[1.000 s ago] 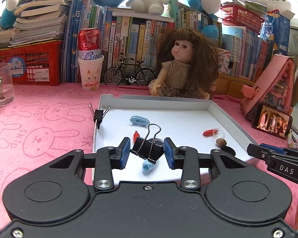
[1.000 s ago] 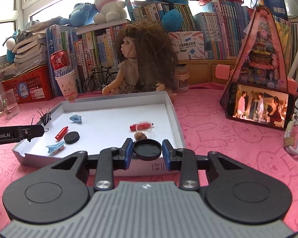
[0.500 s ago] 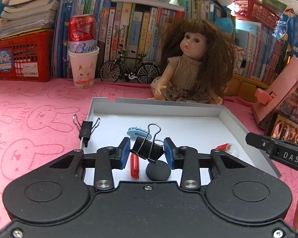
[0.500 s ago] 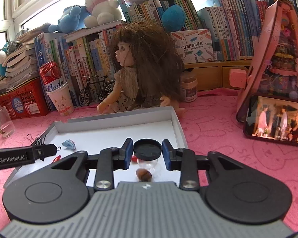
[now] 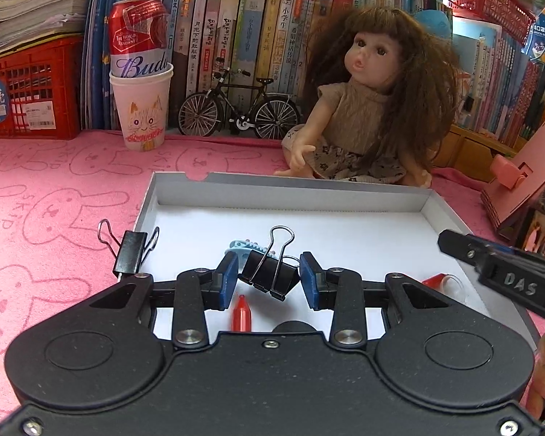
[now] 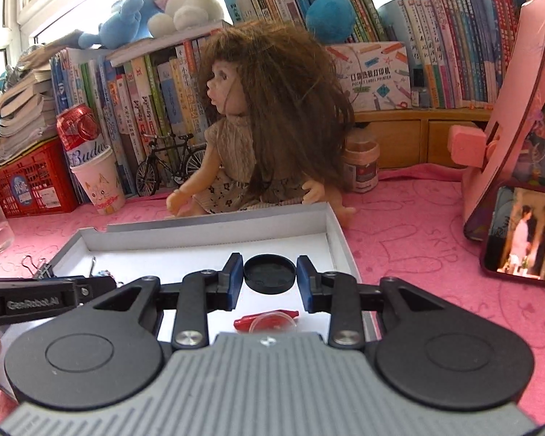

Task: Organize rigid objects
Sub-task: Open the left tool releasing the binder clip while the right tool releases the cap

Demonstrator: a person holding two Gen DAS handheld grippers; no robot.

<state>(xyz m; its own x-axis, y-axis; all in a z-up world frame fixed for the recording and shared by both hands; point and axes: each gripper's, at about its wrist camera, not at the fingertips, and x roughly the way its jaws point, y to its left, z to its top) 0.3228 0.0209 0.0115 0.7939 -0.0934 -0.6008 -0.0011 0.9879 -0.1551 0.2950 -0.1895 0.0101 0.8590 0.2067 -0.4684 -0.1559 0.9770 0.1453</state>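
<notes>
Left wrist view: left gripper (image 5: 269, 278) stayed clamped on the black metal binder clip (image 5: 269, 274), now carried farther over the shallow white cardboard tray (image 5: 439, 205).
Right wrist view: right gripper (image 6: 270, 279) kept its pads closed on the round black plastic lid (image 6: 270, 273), also moved deeper above the tray.
Change: both items advanced together, unreleased.
Meaning: likely 2 placements pending.
Surface: pink rabbit-print cloth (image 5: 54, 196).
Room: long-haired doll (image 5: 374, 109) and book rows at far side.

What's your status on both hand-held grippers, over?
Left hand-held gripper shut on binder clip. Right hand-held gripper shut on black round lid. Both over white tray; nothing blocking.
</notes>
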